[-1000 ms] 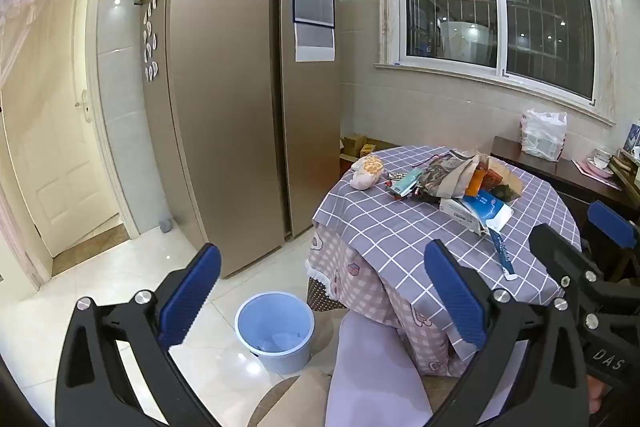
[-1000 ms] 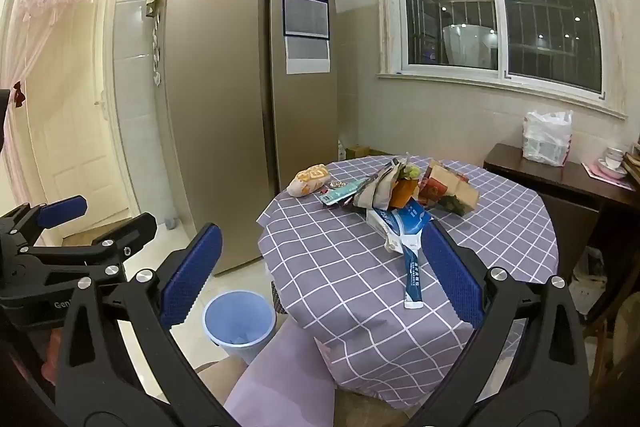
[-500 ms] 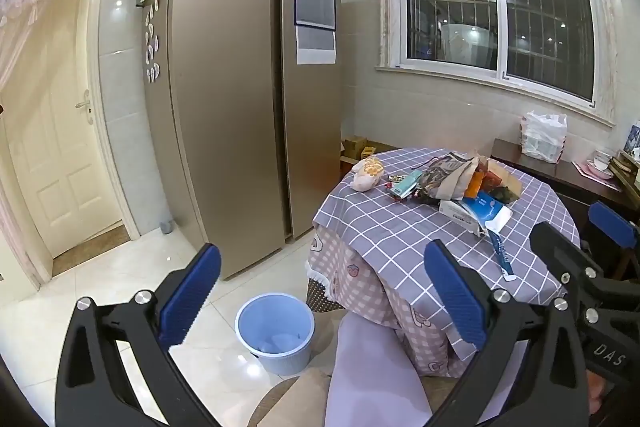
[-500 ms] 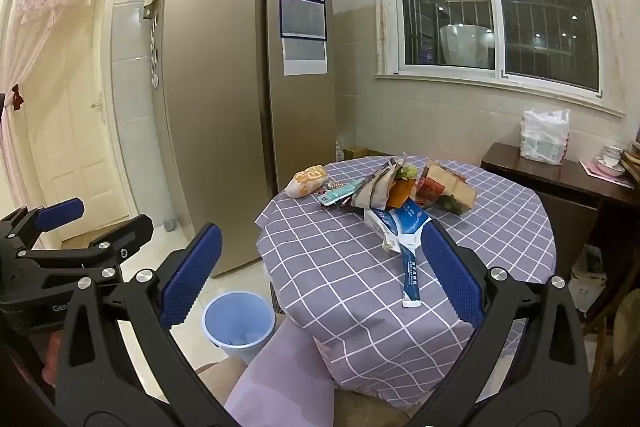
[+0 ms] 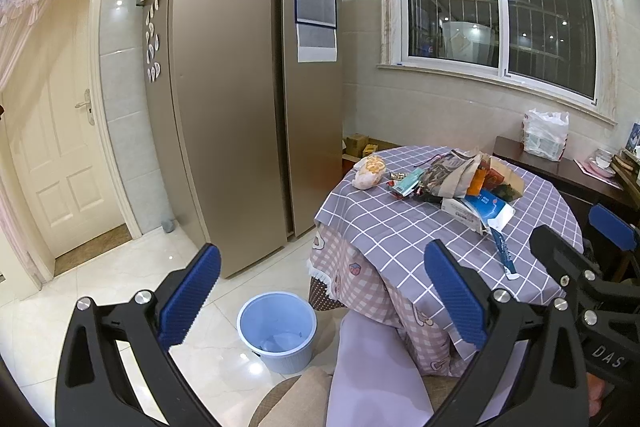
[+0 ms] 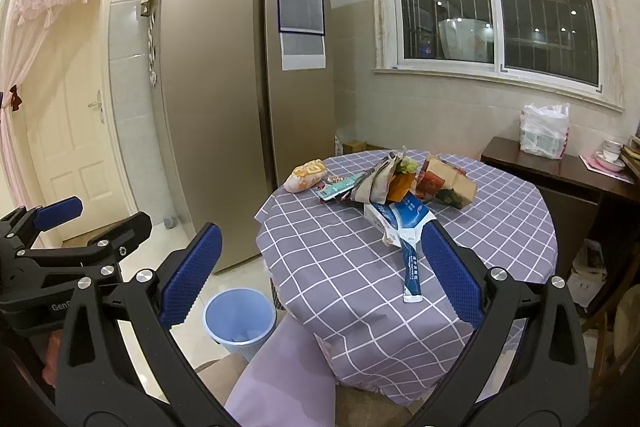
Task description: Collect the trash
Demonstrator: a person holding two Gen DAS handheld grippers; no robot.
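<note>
Trash pile (image 6: 400, 183) is sitting toward the far middle of the round surface (image 6: 328, 251), under a purple checked cloth: paper bags, wrappers, a bread-like packet (image 6: 306, 175) at the left end. A blue-and-white wrapper (image 6: 400, 223) is spilling forward from the pile, with a long blue strip (image 6: 412, 267) trailing off it toward the near rim. That strip is lying nearest the right gripper (image 6: 316, 271).

Light blue bin (image 6: 239, 319) is standing on the tiled floor just beside the surface's left edge, low and open-topped, something pale in its bottom.

Both grippers are hanging in the air short of the surface, touching nothing. Right gripper's fingers (image 6: 191, 275) are standing wide apart and empty. Left gripper (image 5: 320, 291) likewise, fingers (image 5: 189, 295) spread wide, carrying nothing, and looking more toward the bin and floor.

Step in hand, by judgement: the approach, with no piece yet picked. The next move is probably calling for the right gripper to go forward and down onto the strip or the blue-and-white wrapper, closing on a thin flat piece lying against cloth; snagging the cloth is a risk.

Room: near half of the surface is lying bare, giving an open lane to the pile. A lilac cushion (image 6: 288, 379) is sitting below, between gripper and rim. Refrigerator (image 6: 224, 107) is standing left, well apart from the bin. Dark side table (image 6: 552, 167) is sitting right of the surface.
</note>
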